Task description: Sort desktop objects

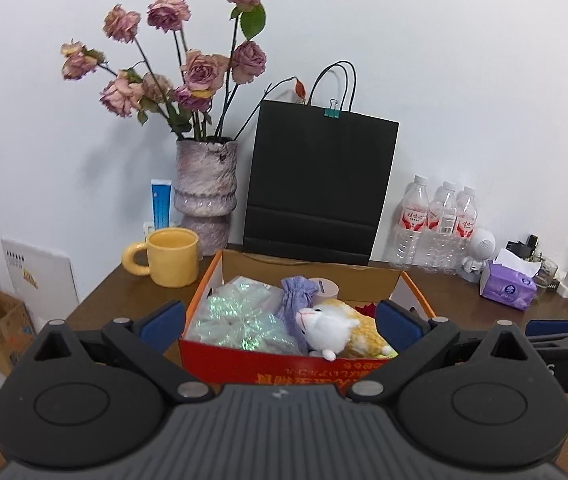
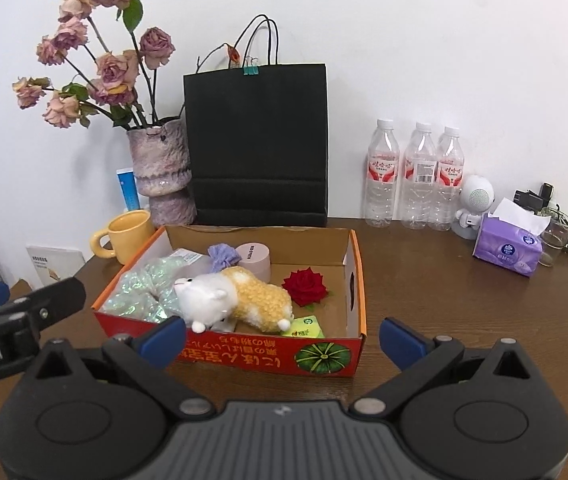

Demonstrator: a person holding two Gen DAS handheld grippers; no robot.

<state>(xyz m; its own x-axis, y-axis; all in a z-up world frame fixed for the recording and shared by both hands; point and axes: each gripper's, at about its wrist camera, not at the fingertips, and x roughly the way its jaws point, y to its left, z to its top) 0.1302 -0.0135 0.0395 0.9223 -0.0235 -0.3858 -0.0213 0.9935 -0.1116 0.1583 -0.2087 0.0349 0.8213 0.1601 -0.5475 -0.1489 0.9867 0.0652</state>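
The cardboard box (image 2: 357,280) is set on the brown worktop (image 2: 443,300), just in front of the black paper bag (image 2: 256,136), and is already filled with a plush toy (image 2: 236,300), a shiny plastic bag (image 2: 140,292), a red rose (image 2: 305,286), a pink round tin (image 2: 254,258), a purple cloth (image 2: 224,256) and a small green packet (image 2: 303,327). Both tools are held short of the box's near wall: the left gripper (image 1: 280,320) and the right gripper (image 2: 282,338) are spread wide, nothing held between the fingers. Trouble is most likely to be caused by crowding — the plush toy overlaps the plastic bag, so both could be dragged by one reach. The near wall could be snagged by a low approach and the box shoved toward the yellow mug (image 2: 124,236). The two tools are close together, so a clash is possible.
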